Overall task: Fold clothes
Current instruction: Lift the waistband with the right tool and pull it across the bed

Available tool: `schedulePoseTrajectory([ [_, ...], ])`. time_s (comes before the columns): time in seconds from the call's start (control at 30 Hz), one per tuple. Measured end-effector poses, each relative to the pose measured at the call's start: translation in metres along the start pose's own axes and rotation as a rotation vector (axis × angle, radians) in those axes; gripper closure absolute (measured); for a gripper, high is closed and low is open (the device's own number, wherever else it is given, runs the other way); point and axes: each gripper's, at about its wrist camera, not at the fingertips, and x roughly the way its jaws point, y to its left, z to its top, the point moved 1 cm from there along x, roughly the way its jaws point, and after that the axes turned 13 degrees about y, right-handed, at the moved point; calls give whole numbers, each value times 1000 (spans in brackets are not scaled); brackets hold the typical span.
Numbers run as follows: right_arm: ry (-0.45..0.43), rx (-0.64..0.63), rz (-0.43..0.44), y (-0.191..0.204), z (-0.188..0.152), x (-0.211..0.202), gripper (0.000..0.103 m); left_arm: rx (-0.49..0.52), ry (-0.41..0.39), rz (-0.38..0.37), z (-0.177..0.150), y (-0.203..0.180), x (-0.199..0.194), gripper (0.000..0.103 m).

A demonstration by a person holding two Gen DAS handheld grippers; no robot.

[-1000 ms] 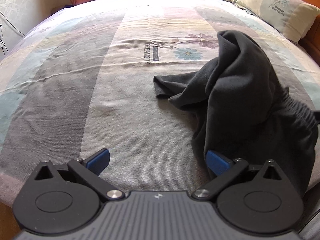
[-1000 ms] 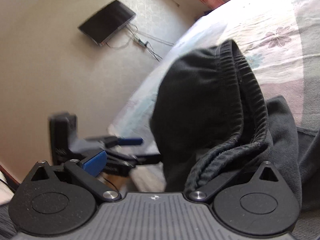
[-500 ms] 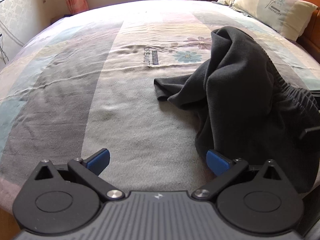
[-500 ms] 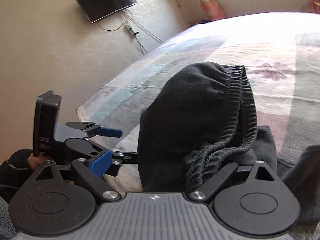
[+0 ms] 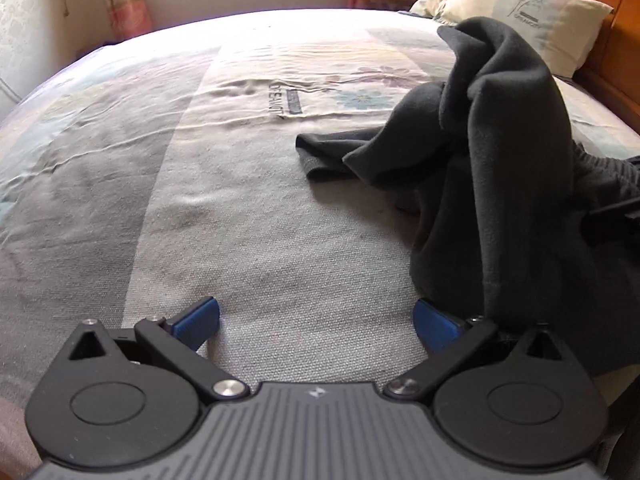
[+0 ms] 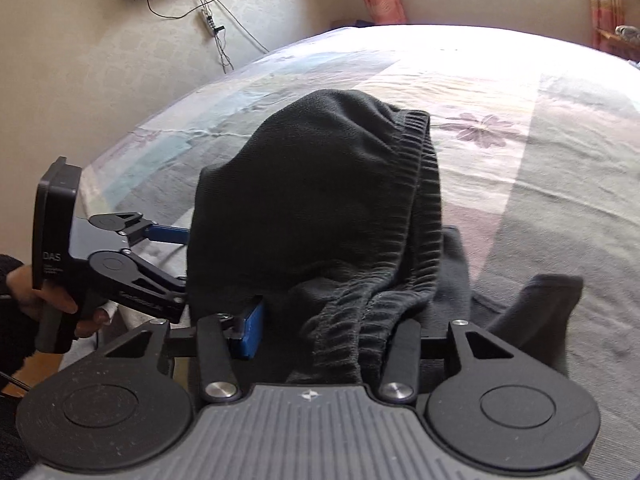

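The dark grey garment (image 5: 516,184) sits in a bunched, peaked heap on the bed (image 5: 248,208), at about three o'clock in the left wrist view, with one loose end trailing flat across the cover toward ten o'clock from the heap. It is not folded: the cloth stands up in a draped cone and its ribbed elastic band (image 6: 416,216) runs down the front of the heap in the right wrist view, so it looks like the waist of a pair of soft fleece trousers, though the heap hides its whole shape. The fabric looks thick, limp and light, matte and not slippery; it will sag and fall into creases wherever it is not supported, so it needs two spread holds to come out flat. The ribbed band is the firmest, thickest edge and the best place to pinch, one hold at each end of it. The right tongs (image 6: 320,332) are clenched on a gathered bit of that band at six o'clock in their own view, the blue pad pressed against the cloth. The left tongs (image 5: 316,322) are released, pads wide apart and nothing between them, low over the bed cover just beside the heap's near edge. A pillow (image 5: 516,12) lies at one o'clock beyond the garment, against a wooden headboard (image 5: 612,60).
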Motion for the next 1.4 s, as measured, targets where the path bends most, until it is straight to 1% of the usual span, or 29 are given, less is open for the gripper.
schedulePoseTrajectory([
  [0.13,12,-4,-28,8,1,4,48,-11,55,12,8,-1,0,0],
  [0.2,8,14,-16,11,4,5,49,-11,105,20,15,-3,1,0],
  [0.23,-1,27,3,10,6,4,53,-4,121,17,16,-4,0,1],
  [0.27,-18,41,33,8,7,1,57,4,136,14,18,-5,-2,1],
  [0.33,-33,66,85,4,10,-2,57,22,128,4,19,-7,-10,1],
  [0.4,-33,90,138,-1,13,1,50,32,114,-9,22,-8,-20,1],
  [0.43,-19,102,167,-4,13,7,44,32,109,-13,22,-8,-23,1],
  [0.47,-2,119,201,-9,11,16,43,31,105,-17,23,-7,-25,1],
  [0.53,16,154,266,-23,0,40,44,21,107,-18,23,-6,-29,1],
  [0.6,-42,204,361,-39,-13,44,45,1,121,-16,22,-4,-29,1],
  [0.67,-72,298,440,-56,-19,39,50,2,120,-21,21,-2,-33,1],
  [0.73,-84,343,459,-66,-22,34,51,6,118,-20,20,-1,-35,1],
  [0.77,-89,358,461,-71,-24,31,54,5,113,-14,21,-1,-37,1],
  [0.8,-88,370,455,-74,-25,30,55,4,107,-7,22,-1,-38,1],
  [0.83,-82,381,442,-76,-26,31,63,2,104,-8,23,-1,-39,1],
  [0.87,-72,396,426,-78,-26,32,76,-1,102,-11,23,-2,-41,1],
  [0.93,-64,418,395,-78,-27,34,88,5,96,-13,24,-5,-43,1],
  [1.03,-86,377,337,-66,-22,24,90,18,88,-11,25,-9,-48,1],
  [1.17,-136,298,219,-55,-9,-8,90,36,72,-12,27,-14,-55,1],
  [1.27,-154,257,95,-58,-1,-32,91,46,58,-18,28,-18,-61,1],
  [1.4,-127,249,-84,-78,4,-50,91,60,39,-25,31,-23,-68,1],
])
